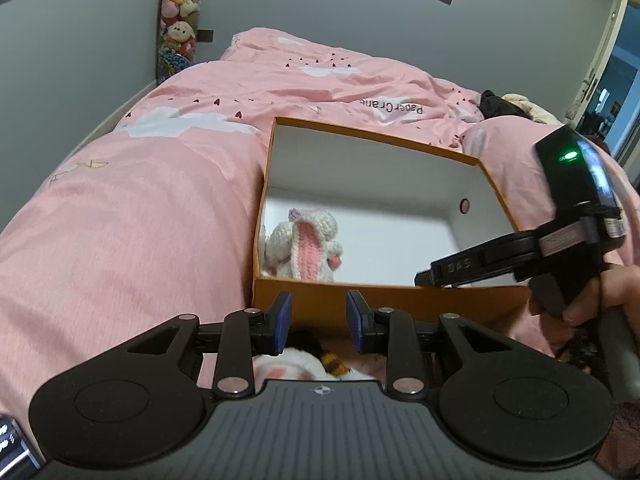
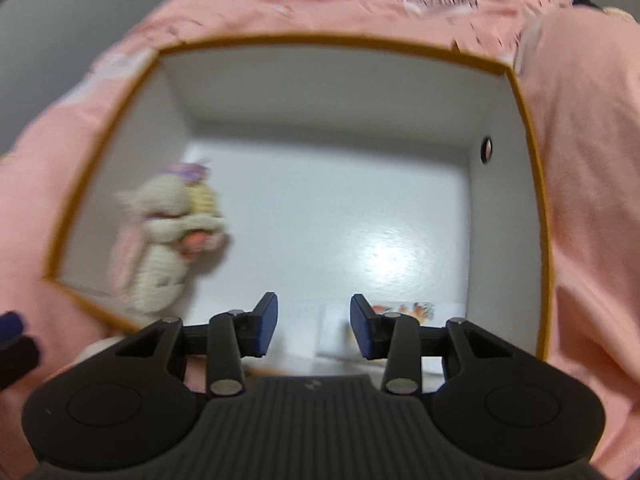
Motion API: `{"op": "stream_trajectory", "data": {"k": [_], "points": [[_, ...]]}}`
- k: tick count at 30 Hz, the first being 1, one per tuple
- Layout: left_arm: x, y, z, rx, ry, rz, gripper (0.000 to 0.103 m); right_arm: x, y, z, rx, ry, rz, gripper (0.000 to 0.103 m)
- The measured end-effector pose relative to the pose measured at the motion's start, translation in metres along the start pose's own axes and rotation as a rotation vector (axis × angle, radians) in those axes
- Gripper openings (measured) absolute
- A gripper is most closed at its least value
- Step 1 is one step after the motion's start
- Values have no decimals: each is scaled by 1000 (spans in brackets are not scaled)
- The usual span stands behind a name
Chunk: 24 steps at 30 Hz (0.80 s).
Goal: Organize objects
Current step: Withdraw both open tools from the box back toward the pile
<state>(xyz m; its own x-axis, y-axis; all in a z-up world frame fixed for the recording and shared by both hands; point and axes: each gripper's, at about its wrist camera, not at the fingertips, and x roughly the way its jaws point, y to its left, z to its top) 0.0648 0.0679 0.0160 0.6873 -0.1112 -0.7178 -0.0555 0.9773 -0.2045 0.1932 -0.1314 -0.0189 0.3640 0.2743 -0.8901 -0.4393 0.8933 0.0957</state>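
Note:
An orange box [image 1: 376,136] with a white inside stands open on the pink bed. A white crocheted bunny [image 1: 308,246] with pink ears lies in it against the left wall, blurred in the right wrist view [image 2: 168,232]. My left gripper [image 1: 319,316] hovers just before the box's near wall, its blue pads apart and nothing between them. Under it lies a white and pink plush [image 1: 296,364] with a yellow-and-black striped piece [image 1: 334,366]. My right gripper [image 2: 314,326] points down into the box, open and empty, above a printed card [image 2: 400,312]. A hand holds it at the right [image 1: 424,279].
The pink duvet [image 1: 140,220] surrounds the box [image 2: 320,40]. A column of stuffed toys [image 1: 182,4] stands against the grey wall at the far left. Dark clothing [image 1: 496,106] lies at the bed's far right, near a doorway [image 1: 616,92]. The box floor's middle and right are bare.

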Motion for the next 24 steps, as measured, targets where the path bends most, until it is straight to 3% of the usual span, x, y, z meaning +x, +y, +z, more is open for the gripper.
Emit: {"op": "stream_trajectory", "data": {"k": [7,10,17,20,24], "points": [[-20,5,-21,-13,34,-32,36,-61,9,-33,0,-193,94,43],[-23,2,-32,11,56,-19,49,-63,13,-49,28,-196,161,43],[-26,-6,-55,101,114,76,49,-38,37,-90,73,-42,290,43],[-29,-7,-57,127,110,104,49,-18,46,-99,95,39,353,44],[-36,-6,-54,142,85,136,49,0,50,-103,134,106,368,50]]}}
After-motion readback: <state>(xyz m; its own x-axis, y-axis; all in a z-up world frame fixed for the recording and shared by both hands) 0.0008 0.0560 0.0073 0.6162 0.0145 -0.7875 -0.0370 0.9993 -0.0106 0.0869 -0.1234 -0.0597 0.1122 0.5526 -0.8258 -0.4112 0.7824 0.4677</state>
